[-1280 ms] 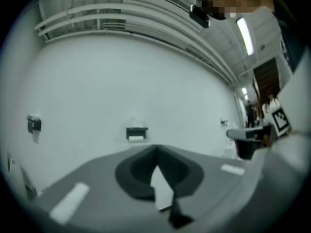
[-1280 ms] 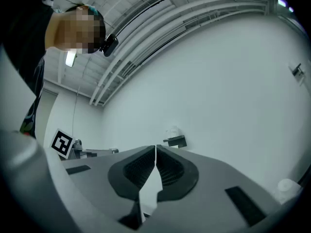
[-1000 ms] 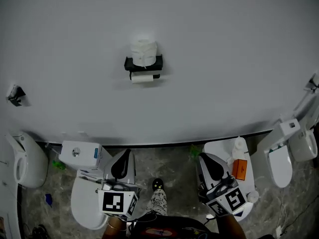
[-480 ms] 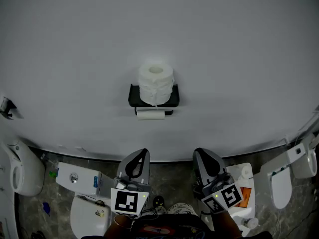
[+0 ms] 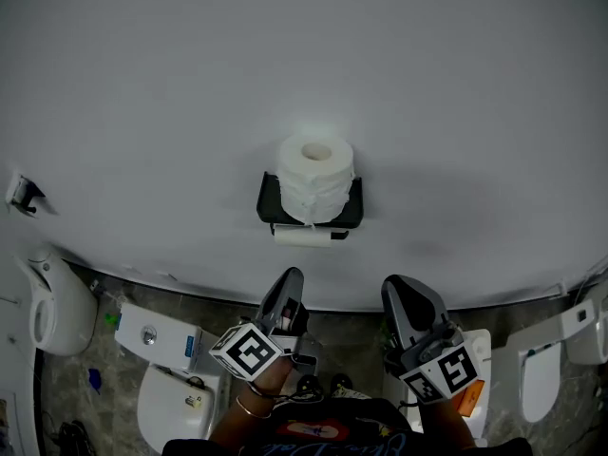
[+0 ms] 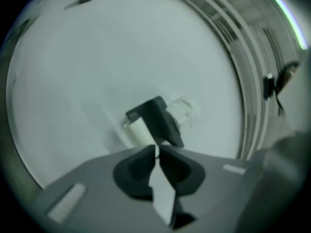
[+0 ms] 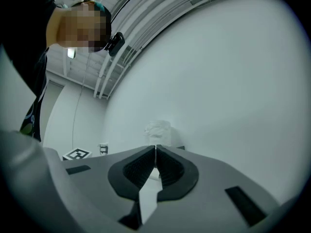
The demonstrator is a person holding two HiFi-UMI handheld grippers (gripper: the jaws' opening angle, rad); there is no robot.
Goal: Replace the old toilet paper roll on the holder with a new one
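White wall [image 5: 142,103] fills everything ahead. Left gripper [image 5: 289,283] and right gripper [image 5: 404,291]: jaws pressed together, empty, short of the target. Beyond the tips, black holder [image 5: 269,203]; full roll [image 5: 316,174] stands on top, likely the spare, spent roll [image 5: 306,237] on the bar beneath.

The 2 grippers are held side by side low in the head view, pointing forward and away from the body. The left gripper [image 5: 293,277] leans slightly inward toward the right gripper [image 5: 401,287], which stands a little apart from it. The left gripper's jaws meet tip to tip with nothing between them, its marker cube [image 5: 249,351] sits turned up on a corner, and the left hand [image 5: 271,380] and wrist [image 5: 245,408] show just below it. The right gripper's jaws are likewise pressed together and empty, its own marker cube [image 5: 446,372] tilted toward the right.
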